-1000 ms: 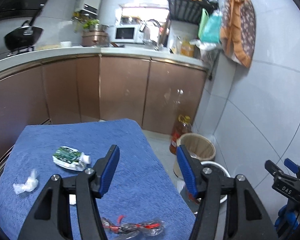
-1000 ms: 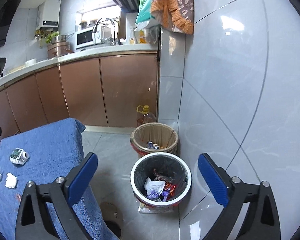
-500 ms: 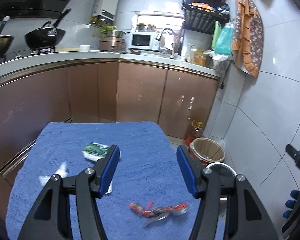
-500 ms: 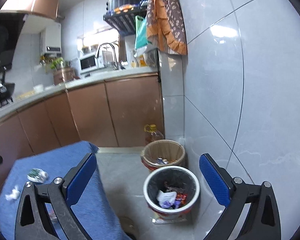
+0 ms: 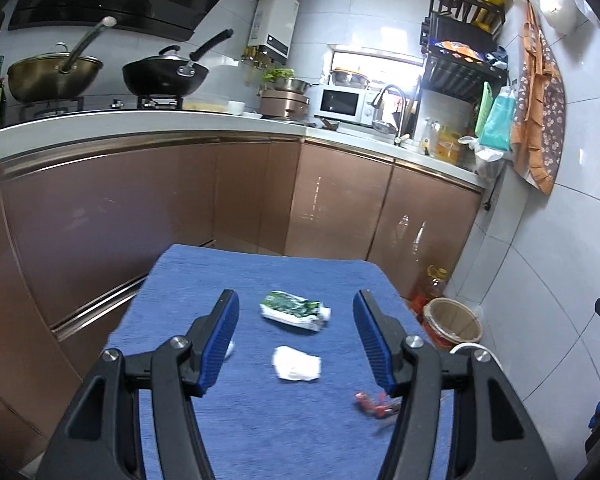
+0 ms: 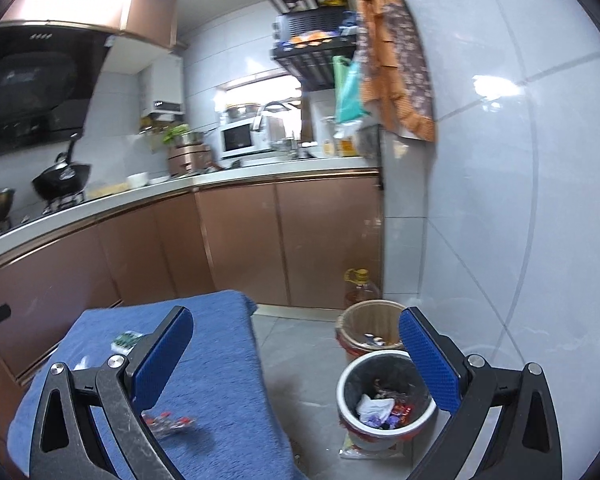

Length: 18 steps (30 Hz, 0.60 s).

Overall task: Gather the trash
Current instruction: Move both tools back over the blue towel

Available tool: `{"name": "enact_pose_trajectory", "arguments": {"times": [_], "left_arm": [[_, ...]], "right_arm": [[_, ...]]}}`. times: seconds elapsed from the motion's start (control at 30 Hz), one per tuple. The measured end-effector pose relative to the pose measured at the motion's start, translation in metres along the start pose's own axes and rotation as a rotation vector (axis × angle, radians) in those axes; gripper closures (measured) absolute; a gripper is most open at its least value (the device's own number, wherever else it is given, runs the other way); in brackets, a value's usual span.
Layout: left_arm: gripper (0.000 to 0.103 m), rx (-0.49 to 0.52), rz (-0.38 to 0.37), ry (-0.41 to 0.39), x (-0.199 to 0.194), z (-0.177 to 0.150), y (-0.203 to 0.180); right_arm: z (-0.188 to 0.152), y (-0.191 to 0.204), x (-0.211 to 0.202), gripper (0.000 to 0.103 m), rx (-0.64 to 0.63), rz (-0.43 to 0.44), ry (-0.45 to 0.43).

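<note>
floor gap [image 6: 300, 360] open | blue table [image 6: 228, 360] left | 2 bins [image 6: 380, 400] right

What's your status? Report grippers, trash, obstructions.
Left gripper open, empty, over blue cloth. Right gripper open, empty. Green wrapper, white tissue, red wrapper uncollected. Black bin unobstructed.

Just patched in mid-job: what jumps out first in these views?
Litter on the blue cloth: a green wrapper, a white tissue nearer, a red wrapper near its right edge. Both the left tool and right tool hang open and empty; the black-lined bin already holds trash.
</note>
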State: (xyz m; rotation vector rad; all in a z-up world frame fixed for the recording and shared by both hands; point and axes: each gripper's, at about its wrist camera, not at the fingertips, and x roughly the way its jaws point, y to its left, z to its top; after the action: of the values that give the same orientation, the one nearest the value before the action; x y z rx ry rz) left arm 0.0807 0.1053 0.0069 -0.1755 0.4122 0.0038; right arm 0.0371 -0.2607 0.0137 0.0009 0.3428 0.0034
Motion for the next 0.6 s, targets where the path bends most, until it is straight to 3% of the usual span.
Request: {"name": "enact_pose_trajectory", "arguments": {"times": [0.3, 0.6], "left_arm": [[0.045, -0.012, -0.004, 0.046, 0.007, -0.018, 0.028], [0.045, -0.027, 0.010, 0.131, 0.051, -0.035, 0.038]], "right_arm": [[-0.015, 0.037, 0.021, 0.000, -0.077, 0.122, 0.073], [-0.036, 0.052, 0.059, 0.000, -0.101, 0.160, 0.177]]}}
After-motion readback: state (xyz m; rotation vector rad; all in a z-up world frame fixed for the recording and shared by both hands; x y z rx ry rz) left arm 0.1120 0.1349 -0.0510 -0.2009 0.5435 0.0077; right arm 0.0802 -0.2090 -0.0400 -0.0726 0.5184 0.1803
